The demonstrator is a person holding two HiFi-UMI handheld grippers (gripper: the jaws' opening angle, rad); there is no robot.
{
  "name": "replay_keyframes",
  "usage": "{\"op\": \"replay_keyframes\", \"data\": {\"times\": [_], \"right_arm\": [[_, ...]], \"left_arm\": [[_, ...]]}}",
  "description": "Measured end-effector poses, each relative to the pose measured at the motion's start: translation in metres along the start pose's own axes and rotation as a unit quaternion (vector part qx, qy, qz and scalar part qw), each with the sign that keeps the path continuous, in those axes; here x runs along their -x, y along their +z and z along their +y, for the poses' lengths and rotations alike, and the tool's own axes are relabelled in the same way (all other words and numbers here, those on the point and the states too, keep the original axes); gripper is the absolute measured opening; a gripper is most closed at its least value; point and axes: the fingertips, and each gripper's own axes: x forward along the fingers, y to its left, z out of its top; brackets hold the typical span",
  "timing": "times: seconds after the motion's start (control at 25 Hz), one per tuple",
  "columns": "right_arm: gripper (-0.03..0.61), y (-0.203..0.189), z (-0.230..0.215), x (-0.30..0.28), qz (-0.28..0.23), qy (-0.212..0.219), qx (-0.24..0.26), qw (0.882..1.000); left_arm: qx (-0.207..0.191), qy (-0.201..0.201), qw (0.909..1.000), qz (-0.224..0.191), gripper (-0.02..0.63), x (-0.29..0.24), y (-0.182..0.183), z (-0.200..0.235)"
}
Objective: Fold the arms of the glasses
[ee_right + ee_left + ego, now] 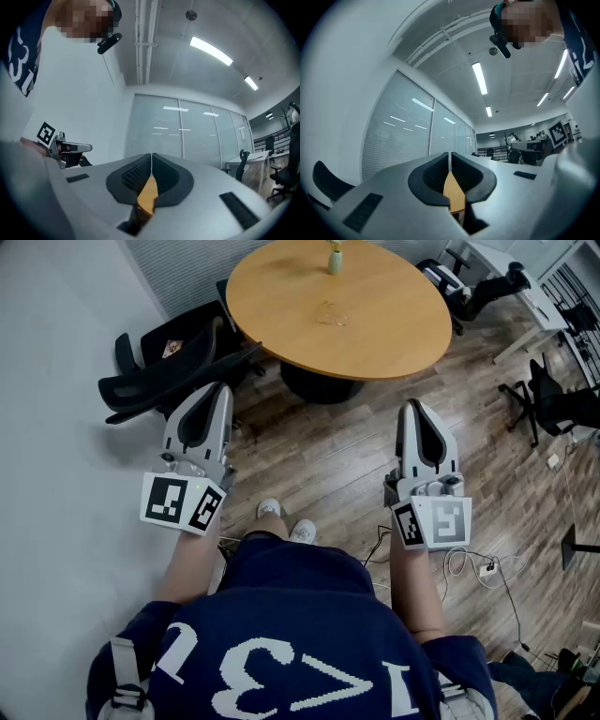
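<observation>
Office, wood floor | round table (394,343) well ahead of both grippers, glasses (330,313) barely discernible on it | left gripper (219,390), right gripper (413,409): jaws pressed together, empty, apparently carried idle before any approach.

Head view steeply down; gripper views upward; table (375,324) shared
</observation>
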Motion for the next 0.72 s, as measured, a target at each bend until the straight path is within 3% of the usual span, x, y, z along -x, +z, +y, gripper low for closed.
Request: {"op": "replay_keyframes", "data": {"times": [0.44, 0.72], "right_arm": [[0.031, -0.013, -0.007, 0.001, -0.009, 0.013, -0.031, 0.999], [0.031, -0.023, -0.025, -0.040, 0.003, 0.016, -0.031, 0.999]], "left_arm": [[0.000, -0.004, 1.0000, -0.003, 0.031, -0.009, -0.002, -0.005], [0.005, -0.009, 0.9999, -0.005, 0.031, -0.055, -0.010, 0.011]]}}
